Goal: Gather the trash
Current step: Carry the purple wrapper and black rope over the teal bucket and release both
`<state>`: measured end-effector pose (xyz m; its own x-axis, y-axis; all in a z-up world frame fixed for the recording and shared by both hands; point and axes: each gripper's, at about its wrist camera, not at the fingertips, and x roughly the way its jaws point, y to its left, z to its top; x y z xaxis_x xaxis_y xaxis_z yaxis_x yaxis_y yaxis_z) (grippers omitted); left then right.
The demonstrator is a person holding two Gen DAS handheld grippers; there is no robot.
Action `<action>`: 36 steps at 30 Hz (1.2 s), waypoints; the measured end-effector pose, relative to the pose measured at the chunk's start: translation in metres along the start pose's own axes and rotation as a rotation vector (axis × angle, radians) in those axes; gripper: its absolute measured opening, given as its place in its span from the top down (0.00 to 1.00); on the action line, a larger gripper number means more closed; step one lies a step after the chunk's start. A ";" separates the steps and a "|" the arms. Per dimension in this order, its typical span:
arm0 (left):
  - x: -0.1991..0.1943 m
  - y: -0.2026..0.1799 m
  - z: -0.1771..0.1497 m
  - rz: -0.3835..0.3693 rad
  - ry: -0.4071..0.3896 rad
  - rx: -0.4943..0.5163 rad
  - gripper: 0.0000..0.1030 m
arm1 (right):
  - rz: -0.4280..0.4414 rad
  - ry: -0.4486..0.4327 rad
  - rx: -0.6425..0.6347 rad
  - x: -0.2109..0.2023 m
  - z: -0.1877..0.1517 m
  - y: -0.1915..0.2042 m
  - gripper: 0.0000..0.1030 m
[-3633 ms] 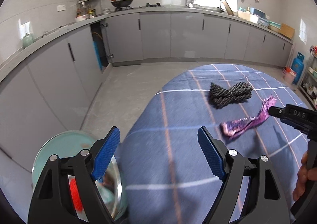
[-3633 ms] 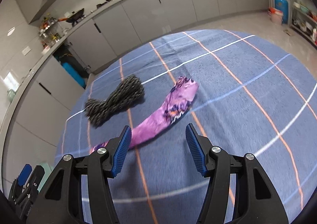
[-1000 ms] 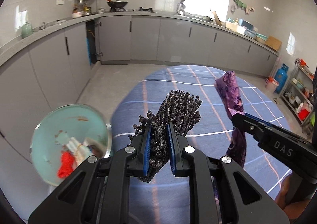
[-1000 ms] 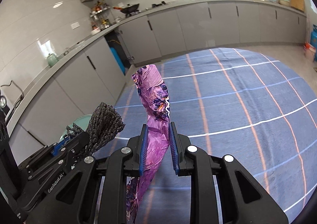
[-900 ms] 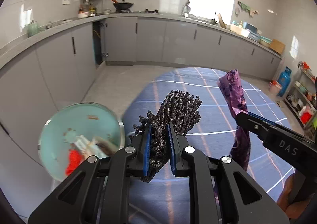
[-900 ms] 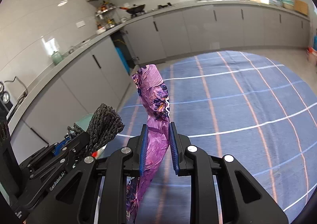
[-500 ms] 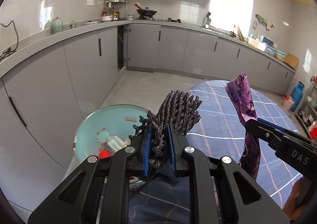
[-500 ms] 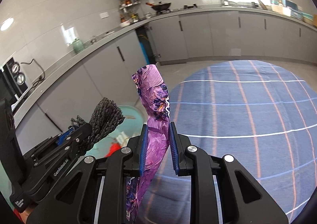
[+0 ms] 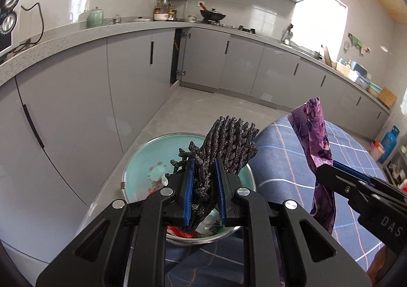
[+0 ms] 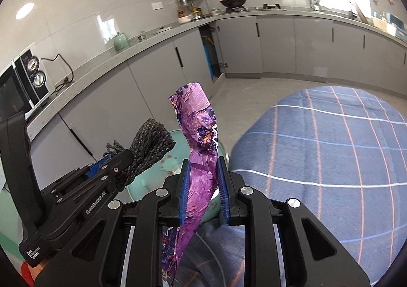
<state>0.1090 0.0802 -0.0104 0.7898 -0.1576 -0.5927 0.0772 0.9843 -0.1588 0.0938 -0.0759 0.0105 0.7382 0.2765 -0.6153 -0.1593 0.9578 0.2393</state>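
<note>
My left gripper (image 9: 203, 172) is shut on a black knitted mesh bundle (image 9: 226, 142) and holds it over a round teal trash bin (image 9: 142, 160) that stands on the floor beside the table. The bin holds red and white scraps (image 9: 178, 231). My right gripper (image 10: 202, 170) is shut on a crumpled purple wrapper (image 10: 201, 119), upright, just right of the bin (image 10: 173, 160). The wrapper also shows in the left wrist view (image 9: 315, 134), and the mesh bundle in the right wrist view (image 10: 150, 142).
A table with a blue plaid cloth (image 10: 330, 147) lies to the right. Grey kitchen cabinets (image 9: 76, 88) run along the left and back walls, with one door open (image 9: 178, 55). A microwave (image 10: 23, 83) sits on the counter. A blue gas cylinder (image 9: 389, 142) stands far right.
Both grippers have swung left from over the table toward the bin, each still holding its piece. The bin now lies directly under the mesh bundle.
</note>
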 end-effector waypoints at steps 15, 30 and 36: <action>0.011 0.021 0.002 0.049 0.000 -0.049 0.84 | 0.010 -0.012 -0.091 0.028 0.014 0.027 0.79; 0.039 0.042 -0.006 0.098 0.041 -0.100 0.84 | -0.005 0.007 -0.083 0.077 0.015 0.015 0.79; 0.057 0.040 -0.003 0.118 0.052 -0.087 0.84 | -0.027 0.055 -0.089 0.111 0.015 0.010 0.79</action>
<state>0.1548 0.1106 -0.0529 0.7577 -0.0477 -0.6509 -0.0686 0.9860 -0.1522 0.1836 -0.0368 -0.0440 0.7063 0.2524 -0.6614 -0.1992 0.9674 0.1564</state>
